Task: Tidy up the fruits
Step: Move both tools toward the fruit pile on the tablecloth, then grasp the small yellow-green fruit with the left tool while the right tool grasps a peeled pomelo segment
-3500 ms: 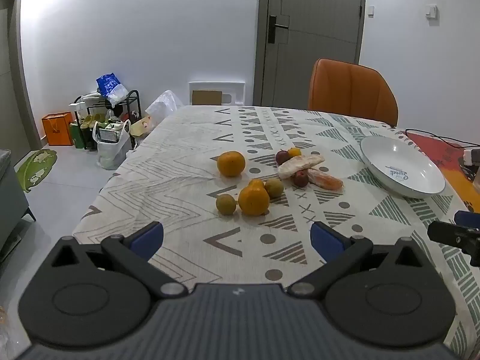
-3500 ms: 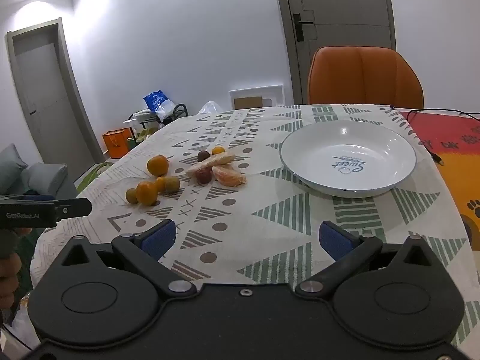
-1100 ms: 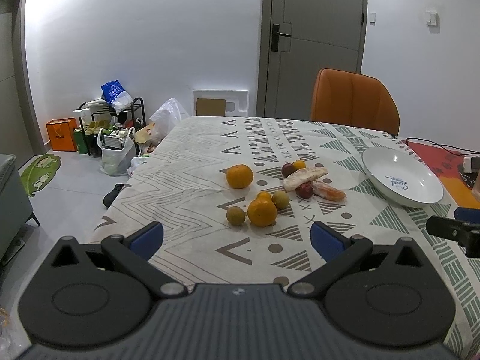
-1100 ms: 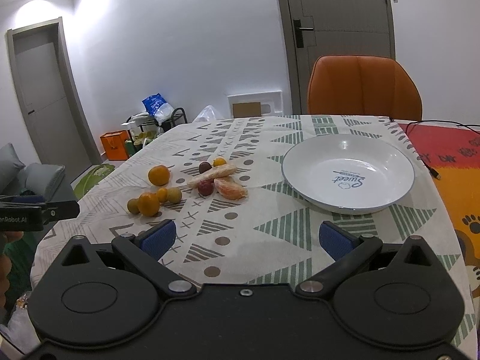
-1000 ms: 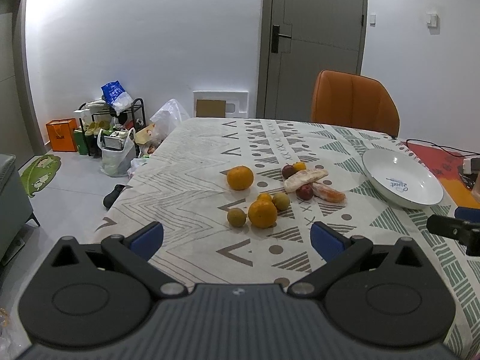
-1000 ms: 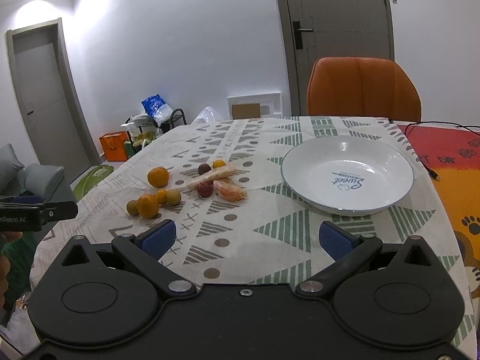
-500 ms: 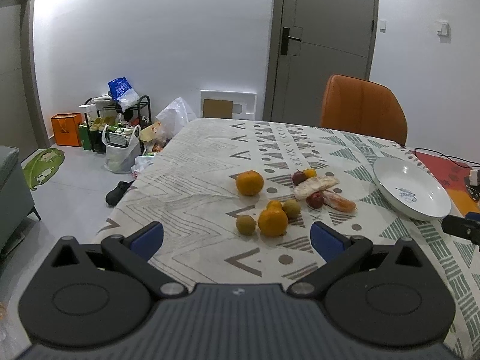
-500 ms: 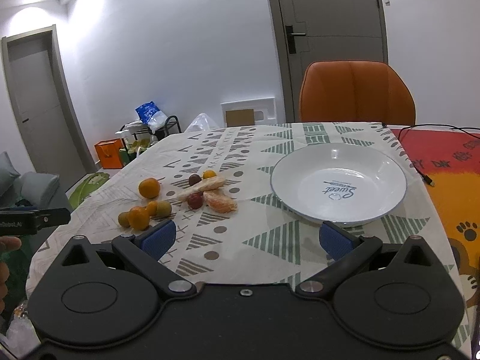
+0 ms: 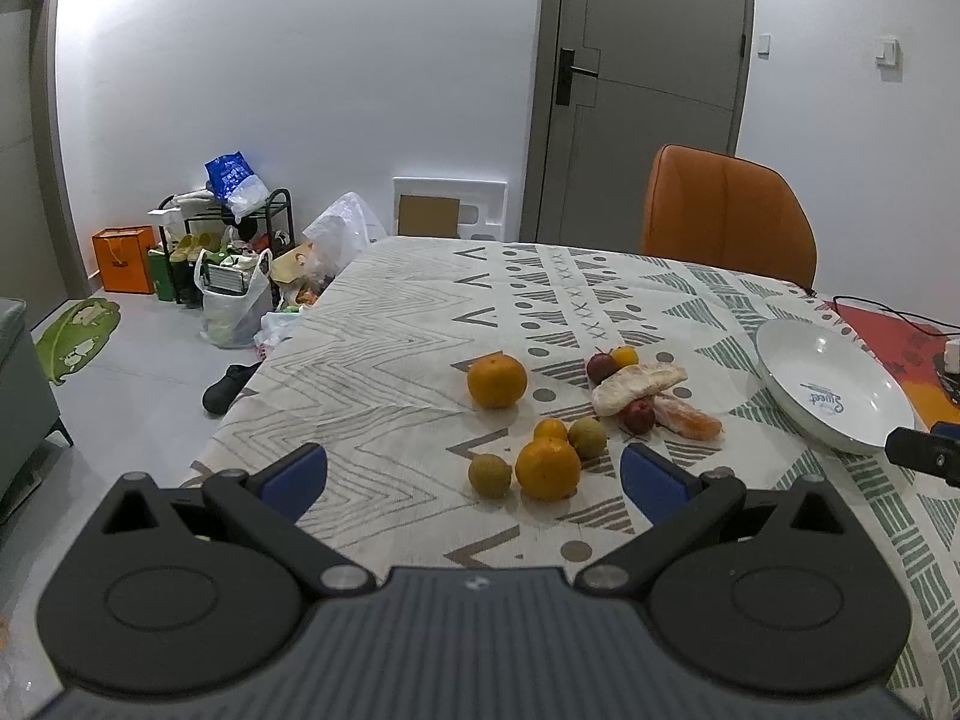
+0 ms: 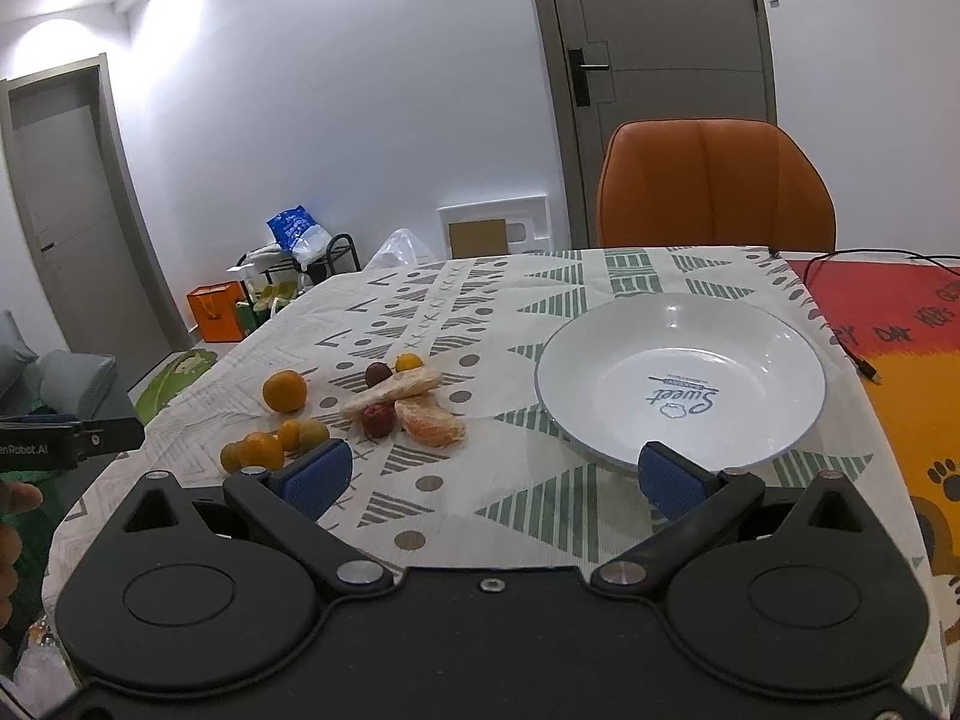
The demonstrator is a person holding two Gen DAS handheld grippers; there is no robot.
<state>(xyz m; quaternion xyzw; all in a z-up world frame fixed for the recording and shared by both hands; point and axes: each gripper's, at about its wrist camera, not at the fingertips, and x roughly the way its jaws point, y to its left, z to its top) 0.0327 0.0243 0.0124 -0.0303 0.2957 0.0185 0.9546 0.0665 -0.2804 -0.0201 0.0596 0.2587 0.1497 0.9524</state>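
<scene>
Loose fruit lies mid-table: a large orange (image 9: 497, 380), a nearer orange (image 9: 547, 469), a small mandarin (image 9: 550, 429), two green-brown fruits (image 9: 490, 476), two dark red plums (image 9: 638, 416), a peeled banana piece (image 9: 636, 380) and a peeled orange segment (image 9: 687, 419). An empty white bowl (image 9: 831, 384) stands to the right; it also shows in the right wrist view (image 10: 681, 378). My left gripper (image 9: 474, 474) is open and empty, just short of the near fruits. My right gripper (image 10: 489, 475) is open and empty, before the bowl and the fruit pile (image 10: 384, 396).
The patterned tablecloth (image 9: 390, 384) covers the table; its left edge drops to the floor. An orange chair (image 10: 714, 180) stands at the far end. A red mat with a cable (image 10: 888, 324) lies at the right. Bags and a rack (image 9: 228, 252) crowd the wall.
Both grippers have drawn back and risen a little, so the fruit and bowl sit lower and farther in view. Nothing was taken hold of; both stay open.
</scene>
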